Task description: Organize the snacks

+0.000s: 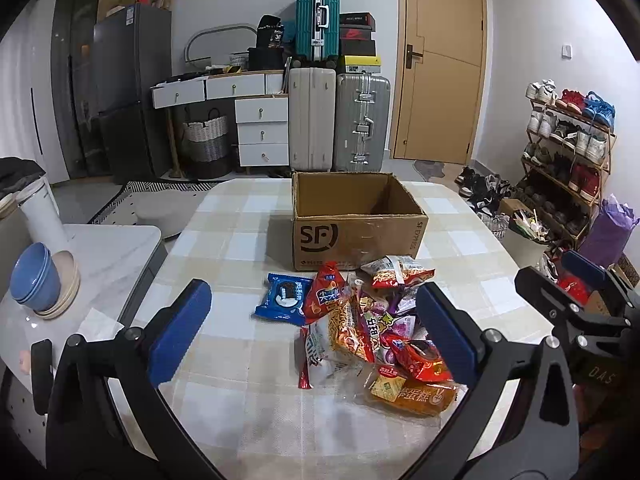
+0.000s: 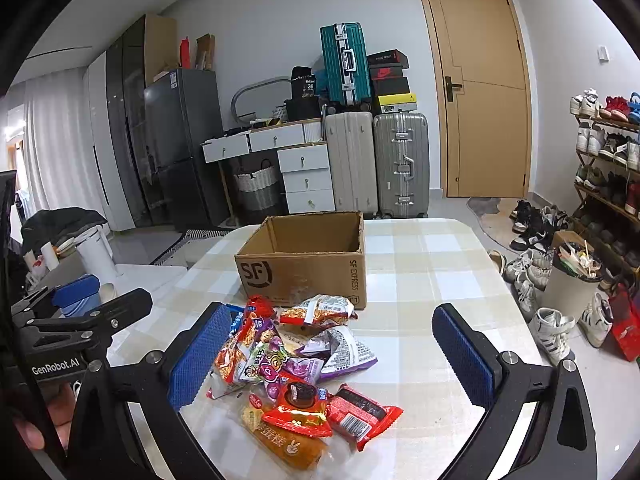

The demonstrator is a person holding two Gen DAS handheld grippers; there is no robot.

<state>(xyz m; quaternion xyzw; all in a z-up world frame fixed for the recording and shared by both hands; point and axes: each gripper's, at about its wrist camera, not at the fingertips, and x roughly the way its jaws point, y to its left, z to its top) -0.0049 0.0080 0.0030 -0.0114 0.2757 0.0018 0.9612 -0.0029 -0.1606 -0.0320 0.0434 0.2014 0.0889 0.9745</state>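
A pile of snack packets (image 1: 372,324) lies on the checked table in front of an open, empty cardboard SF box (image 1: 356,224). A blue cookie pack (image 1: 284,298) lies at the pile's left edge. My left gripper (image 1: 316,332) is open and empty, hovering over the pile. In the right wrist view the pile (image 2: 296,368) sits between the fingers of my right gripper (image 2: 332,360), which is open and empty above it. A red packet (image 2: 364,412) and an orange cake pack (image 2: 288,440) lie nearest. The box (image 2: 304,264) stands just behind the pile.
A side counter holds blue bowls (image 1: 36,280) and a white jug (image 1: 40,216) at left. Suitcases (image 1: 340,120), drawers (image 1: 260,128) and a door stand behind the table. A shoe rack (image 1: 568,140) and a bin (image 2: 572,280) are at right.
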